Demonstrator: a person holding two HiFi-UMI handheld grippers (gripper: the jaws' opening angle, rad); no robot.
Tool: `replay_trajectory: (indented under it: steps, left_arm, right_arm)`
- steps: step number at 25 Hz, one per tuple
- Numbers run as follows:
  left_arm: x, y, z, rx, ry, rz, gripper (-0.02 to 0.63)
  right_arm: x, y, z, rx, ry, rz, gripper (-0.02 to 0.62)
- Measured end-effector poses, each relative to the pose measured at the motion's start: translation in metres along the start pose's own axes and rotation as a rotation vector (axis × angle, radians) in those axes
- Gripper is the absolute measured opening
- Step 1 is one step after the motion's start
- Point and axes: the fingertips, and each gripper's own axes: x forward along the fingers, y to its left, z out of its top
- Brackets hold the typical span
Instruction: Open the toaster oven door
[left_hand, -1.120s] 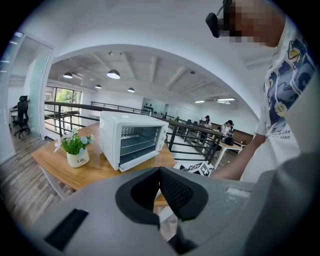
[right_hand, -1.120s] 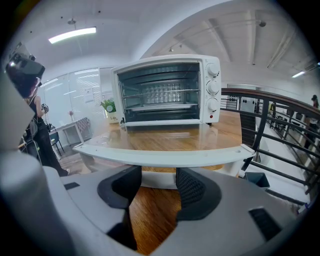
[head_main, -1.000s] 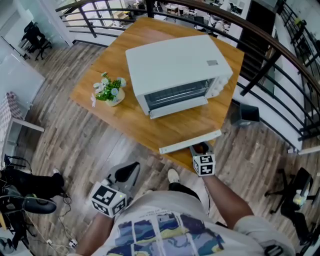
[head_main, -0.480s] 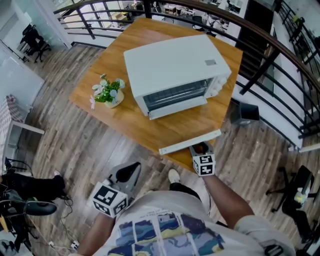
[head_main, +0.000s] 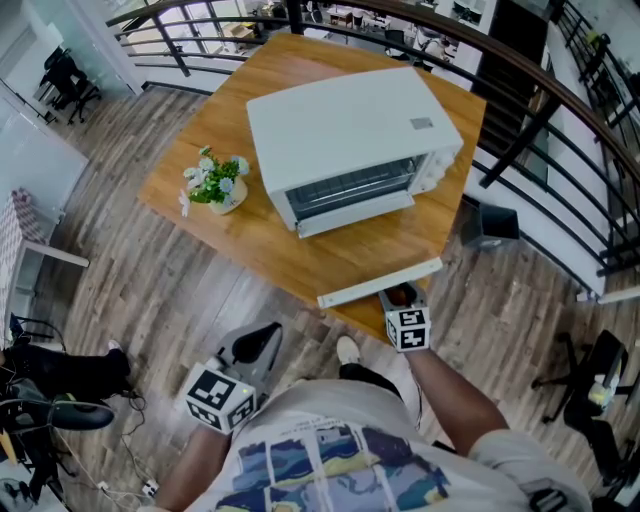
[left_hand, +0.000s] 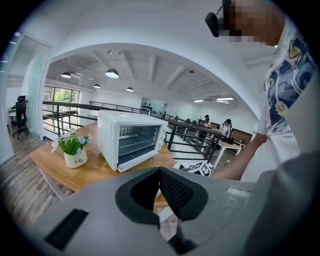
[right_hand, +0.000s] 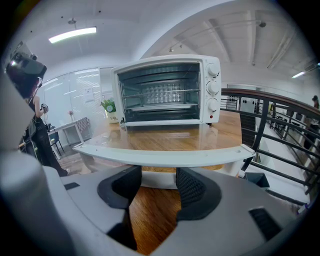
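The white toaster oven (head_main: 350, 135) stands on the wooden table (head_main: 215, 225). Its glass door (right_hand: 165, 137) lies open and flat toward me, with its white handle bar (head_main: 380, 283) over the table's near edge. My right gripper (head_main: 400, 297) sits right at that bar. In the right gripper view the handle bar (right_hand: 160, 156) crosses just above my right gripper (right_hand: 157, 176), whose jaws stand apart and hold nothing. My left gripper (head_main: 255, 345) hangs low at my left, well short of the table. In its own view my left gripper (left_hand: 159, 172) has its pads touching, empty, with the oven (left_hand: 131, 142) far ahead.
A small pot of flowers (head_main: 216, 183) stands on the table left of the oven. A dark railing (head_main: 560, 110) curves behind and to the right. A black bin (head_main: 487, 228) sits on the wood floor by the table's right corner. My shoe (head_main: 346, 351) is beneath the table edge.
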Motion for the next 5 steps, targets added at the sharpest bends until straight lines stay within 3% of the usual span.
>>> replay_trajectory:
  steps: [5]
  left_arm:
    - [0.0006, 0.0008, -0.0021, -0.009, 0.004, 0.003, 0.003]
  right_arm:
    - [0.0001, 0.0015, -0.0024, 0.004, 0.011, 0.002, 0.213]
